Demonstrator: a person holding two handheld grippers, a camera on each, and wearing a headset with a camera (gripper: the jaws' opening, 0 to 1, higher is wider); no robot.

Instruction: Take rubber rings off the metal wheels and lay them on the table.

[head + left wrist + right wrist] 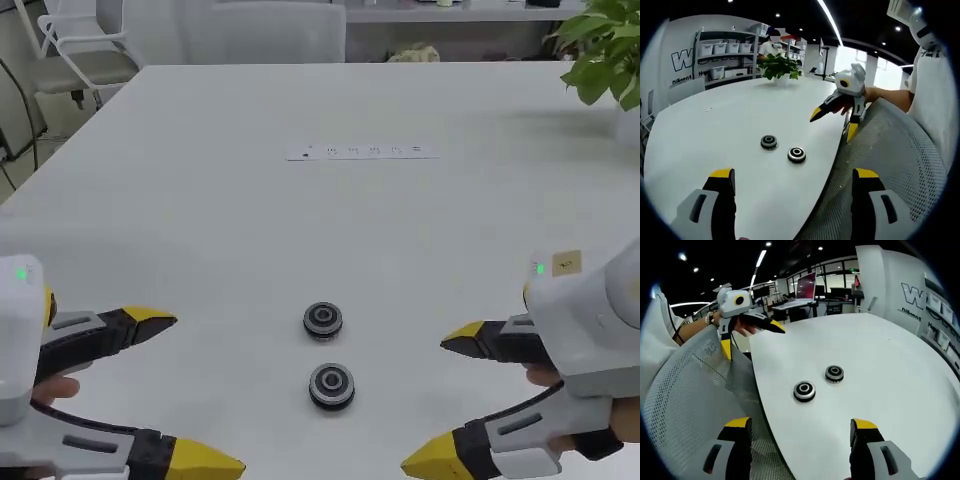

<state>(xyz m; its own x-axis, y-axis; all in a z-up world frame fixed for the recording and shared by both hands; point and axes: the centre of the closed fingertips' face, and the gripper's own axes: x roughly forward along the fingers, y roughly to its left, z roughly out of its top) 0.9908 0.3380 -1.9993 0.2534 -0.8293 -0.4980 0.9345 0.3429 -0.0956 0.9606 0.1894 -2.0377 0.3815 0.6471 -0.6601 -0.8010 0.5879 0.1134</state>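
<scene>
Head view | approach: near wheel (332, 385), far wheel (323, 320) untouched on desk (300, 220) | left gripper (202, 392), right gripper (425, 400) jaws spread | next: pin one, strip it

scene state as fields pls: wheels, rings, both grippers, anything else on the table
surface: white table
wheels: two, far wheel and near wheel, lying flat, close but apart
rubber rings: dark, on both wheels, none off yet
left gripper: open, holds nothing, left of the wheels
right gripper: open, holds nothing, right of the wheels
other: socket panel mid-table, plant at far right
</scene>
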